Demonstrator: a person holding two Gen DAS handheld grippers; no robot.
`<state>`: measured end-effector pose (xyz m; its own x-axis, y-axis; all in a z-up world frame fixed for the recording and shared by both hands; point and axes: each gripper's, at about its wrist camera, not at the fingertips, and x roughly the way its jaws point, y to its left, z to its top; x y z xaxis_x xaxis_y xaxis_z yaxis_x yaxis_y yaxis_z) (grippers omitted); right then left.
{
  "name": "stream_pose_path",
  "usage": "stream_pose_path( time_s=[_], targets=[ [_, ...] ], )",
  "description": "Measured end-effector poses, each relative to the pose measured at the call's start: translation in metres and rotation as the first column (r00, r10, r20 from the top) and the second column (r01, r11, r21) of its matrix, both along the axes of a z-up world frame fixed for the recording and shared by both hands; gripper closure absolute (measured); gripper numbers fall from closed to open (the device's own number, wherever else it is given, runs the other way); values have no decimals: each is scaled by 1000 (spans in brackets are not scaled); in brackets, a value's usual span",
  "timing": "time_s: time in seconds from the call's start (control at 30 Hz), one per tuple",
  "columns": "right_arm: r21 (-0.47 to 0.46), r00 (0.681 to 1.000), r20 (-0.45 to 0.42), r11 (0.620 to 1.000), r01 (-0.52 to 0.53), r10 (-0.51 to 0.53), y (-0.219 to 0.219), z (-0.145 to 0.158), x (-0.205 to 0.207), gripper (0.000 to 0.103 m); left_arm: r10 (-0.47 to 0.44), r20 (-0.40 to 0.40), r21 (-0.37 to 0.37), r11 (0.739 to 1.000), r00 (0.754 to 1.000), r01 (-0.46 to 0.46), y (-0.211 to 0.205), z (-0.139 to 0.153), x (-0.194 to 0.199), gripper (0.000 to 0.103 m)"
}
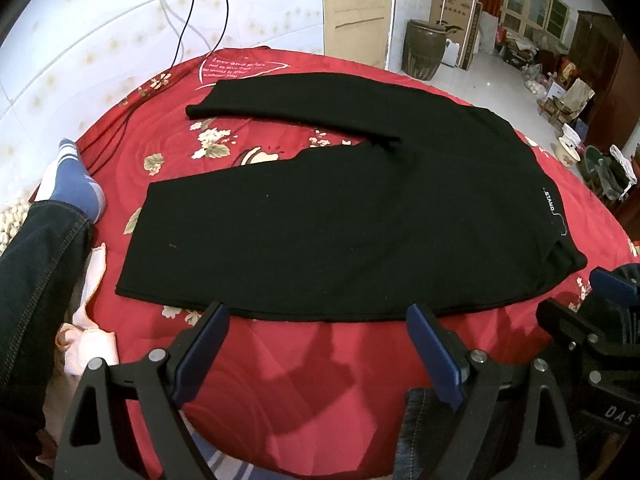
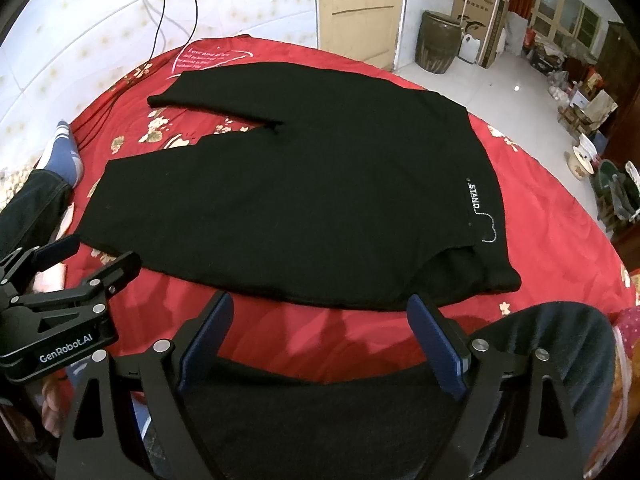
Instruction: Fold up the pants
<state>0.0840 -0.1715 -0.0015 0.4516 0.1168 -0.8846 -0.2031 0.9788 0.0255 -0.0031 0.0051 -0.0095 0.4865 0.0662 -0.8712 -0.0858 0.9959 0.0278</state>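
Red floral quilt [image 1: 320, 360] under black pants [image 1: 340, 220]; tiled room.

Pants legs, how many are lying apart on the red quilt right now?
2. The far leg runs toward the wall; the near leg lies closer to the open left gripper. Both join at the waist, none hidden.

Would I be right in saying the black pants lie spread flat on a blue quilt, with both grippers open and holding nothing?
Not quite: the quilt is red with a flower print, not blue, as the right wrist view shows. The black pants do lie spread flat, and the left gripper and right gripper are open and empty.
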Motion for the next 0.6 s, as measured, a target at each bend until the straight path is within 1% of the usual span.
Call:
stream_pose_path(
  time_s=[0.23,0.33,0.6],
  targets=[
    [-2,1000,0,1000,-2,2,1,1,0,15,1,-4,-5,1000,1000,-1,0,-2,-1,11],
    [-2,1000,-1,1000,-4,4,1,0,1,15,-1,-4,-14,1000,1000,1,1,-3,-1,14],
    [-4,1000,-1,1000,-3,3,2,0,2,15,1,-8,-19,1000,1000,-1,3,-5,-1,14]
  ],
)
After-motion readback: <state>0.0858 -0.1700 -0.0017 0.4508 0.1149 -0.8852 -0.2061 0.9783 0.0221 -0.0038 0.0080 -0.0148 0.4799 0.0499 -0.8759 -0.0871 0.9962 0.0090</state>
